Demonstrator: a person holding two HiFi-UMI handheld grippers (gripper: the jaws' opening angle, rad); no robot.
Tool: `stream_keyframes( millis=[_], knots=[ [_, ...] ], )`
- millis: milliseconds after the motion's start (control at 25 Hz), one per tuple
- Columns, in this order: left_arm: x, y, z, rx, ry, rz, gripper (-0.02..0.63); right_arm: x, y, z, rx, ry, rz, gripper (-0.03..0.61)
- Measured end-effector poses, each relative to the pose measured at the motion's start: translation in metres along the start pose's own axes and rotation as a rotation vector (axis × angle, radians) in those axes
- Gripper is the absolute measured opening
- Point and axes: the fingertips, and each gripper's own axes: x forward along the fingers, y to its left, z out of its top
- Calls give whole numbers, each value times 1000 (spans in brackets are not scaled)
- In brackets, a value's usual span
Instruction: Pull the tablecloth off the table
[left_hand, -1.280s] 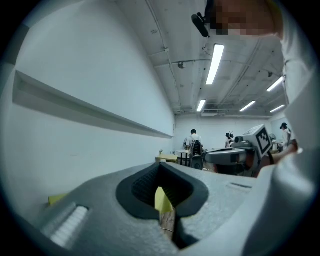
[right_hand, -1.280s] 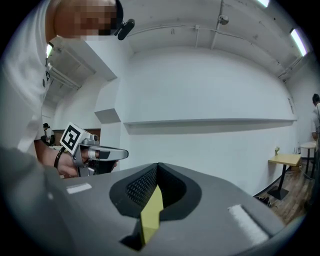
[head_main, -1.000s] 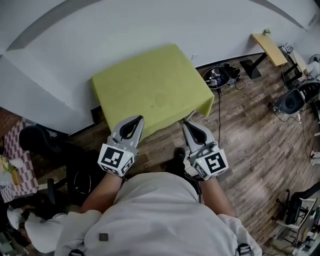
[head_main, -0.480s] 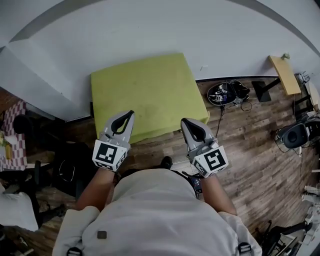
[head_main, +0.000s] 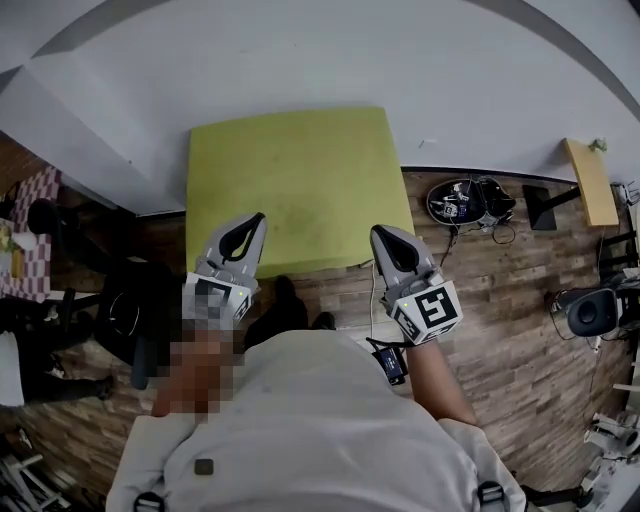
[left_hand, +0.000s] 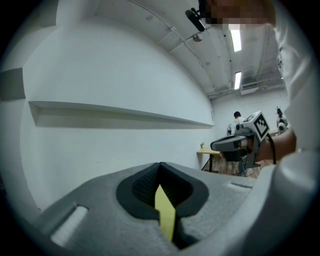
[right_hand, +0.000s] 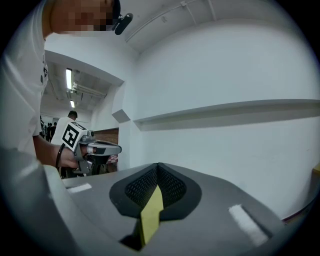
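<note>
Tablecloth (head_main: 295, 180) covers the whole table by the wall (head_main: 300, 50), draped so that we see no tabletop. We hold its near edge at two places. The left gripper (head_main: 252, 224) pinches the yellow-green fabric near the near-left corner, and the right gripper (head_main: 384, 236) pinches it near the near-right corner. In the left gripper view the tablecloth (left_hand: 165, 215) shows as a thin strip nipped between closed jaws, and the right gripper view shows the same strip (right_hand: 151, 212). We judge the grips sit well apart and roughly level so that the pull spreads evenly and the cloth slides toward us without bunching. The wooden floor (head_main: 500, 290) gives us room to step back.
</note>
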Motion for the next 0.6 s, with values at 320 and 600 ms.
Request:
stream_keyframes(
  millis=[320,600],
  knots=[
    [17,33,-33,-42,49,68,3,52,-17,-23,-8,48,50,11],
    [36,74,-72,-133,123,103,3,103,-41,-73,-12,154,60,11]
  ],
)
